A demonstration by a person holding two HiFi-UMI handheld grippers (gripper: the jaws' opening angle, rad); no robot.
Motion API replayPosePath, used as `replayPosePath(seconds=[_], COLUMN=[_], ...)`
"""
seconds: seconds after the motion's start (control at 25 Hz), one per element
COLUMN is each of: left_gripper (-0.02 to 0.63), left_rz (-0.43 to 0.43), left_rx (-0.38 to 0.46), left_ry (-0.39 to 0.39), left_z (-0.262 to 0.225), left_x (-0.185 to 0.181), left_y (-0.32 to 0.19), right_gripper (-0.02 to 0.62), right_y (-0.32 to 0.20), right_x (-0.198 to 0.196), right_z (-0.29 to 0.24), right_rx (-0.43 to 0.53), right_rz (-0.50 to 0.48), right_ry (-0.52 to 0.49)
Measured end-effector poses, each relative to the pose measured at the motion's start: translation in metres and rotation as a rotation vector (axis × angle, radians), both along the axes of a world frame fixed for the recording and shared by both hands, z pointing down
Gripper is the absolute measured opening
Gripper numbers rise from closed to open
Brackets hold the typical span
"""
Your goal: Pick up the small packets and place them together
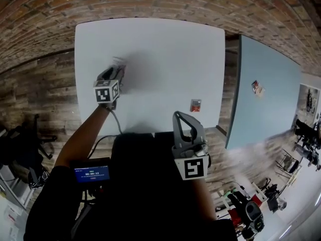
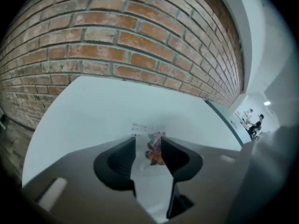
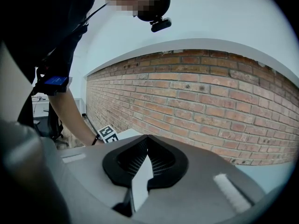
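1. The left gripper [image 2: 148, 143] is over the left side of the white table [image 1: 165, 49] and tilts down at it. Its jaws stand wide apart on either side of a packet [image 2: 145, 127]. The pads don't look pressed on it, so I read this as open and not gripping.
2. Why it's held so: with a jaw on each side of the packet, this looks like the line-up for a pinch or the moment of a let-go. I can't tell which.
3. The right gripper [image 3: 146, 141] sits at the near edge of the white table. Its jaws are fully together with nothing between them. It looks parked out of the way while the left one works.
4. The packet at the left jaws is small, flat and white. It has a line of dark print along its far edge and a red-orange picture in the middle. It seems to lie flat on the white table. In the head view it is blurred.
5. A second packet [image 1: 195, 105] lies on the right side of the white table, towards the near edge and well apart from the first. It is small with a reddish face.
6. Judgement: the packets aren't together yet, so the task is not finished.
7. A blue-grey table [image 1: 271, 84] stands just beside the right edge of the white table. On it is a small reddish item [image 1: 257, 87], too small to identify.
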State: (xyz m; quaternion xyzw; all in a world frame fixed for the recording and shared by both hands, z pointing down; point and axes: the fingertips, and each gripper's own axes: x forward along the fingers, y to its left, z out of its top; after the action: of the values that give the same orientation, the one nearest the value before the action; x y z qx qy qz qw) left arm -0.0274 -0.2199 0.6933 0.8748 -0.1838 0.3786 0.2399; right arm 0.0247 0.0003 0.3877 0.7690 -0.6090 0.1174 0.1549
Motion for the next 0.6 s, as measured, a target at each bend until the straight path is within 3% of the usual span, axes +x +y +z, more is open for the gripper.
replayPosePath(seconds=[0.04, 0.12, 0.24, 0.36, 0.48, 0.6], left_gripper=[0.169, 0.169, 0.17, 0.176, 0.183, 0.184], left_rz=[-0.005, 0.085, 0.352, 0.549, 0.544, 0.383], left_rx=[0.018, 0.128, 0.298, 0.329, 0.273, 0.185], left_ry=[0.022, 0.035, -0.012, -0.064, -0.085, -0.069], left_z=[-0.006, -0.018, -0.016, -0.001, 0.008, 0.005], left_x=[0.001, 0.003, 0.007, 0.01, 0.01, 0.014], left_y=[-0.003, -0.009, -0.005, 0.011, 0.015, 0.009], right_gripper=[0.003, 0.003, 0.003, 0.003, 0.003, 0.003], right_y=[0.0, 0.001, 0.006, 0.007, 0.004, 0.003], right_x=[0.0, -0.002, -0.002, -0.002, -0.004, -0.002], right_z=[0.0, 0.0, 0.007, 0.01, 0.007, 0.003], right_rx=[0.001, -0.003, -0.015, -0.009, 0.008, 0.035], right_rz=[-0.003, -0.01, -0.006, 0.009, 0.008, 0.02], right_ry=[0.002, 0.006, -0.005, -0.024, -0.051, -0.082])
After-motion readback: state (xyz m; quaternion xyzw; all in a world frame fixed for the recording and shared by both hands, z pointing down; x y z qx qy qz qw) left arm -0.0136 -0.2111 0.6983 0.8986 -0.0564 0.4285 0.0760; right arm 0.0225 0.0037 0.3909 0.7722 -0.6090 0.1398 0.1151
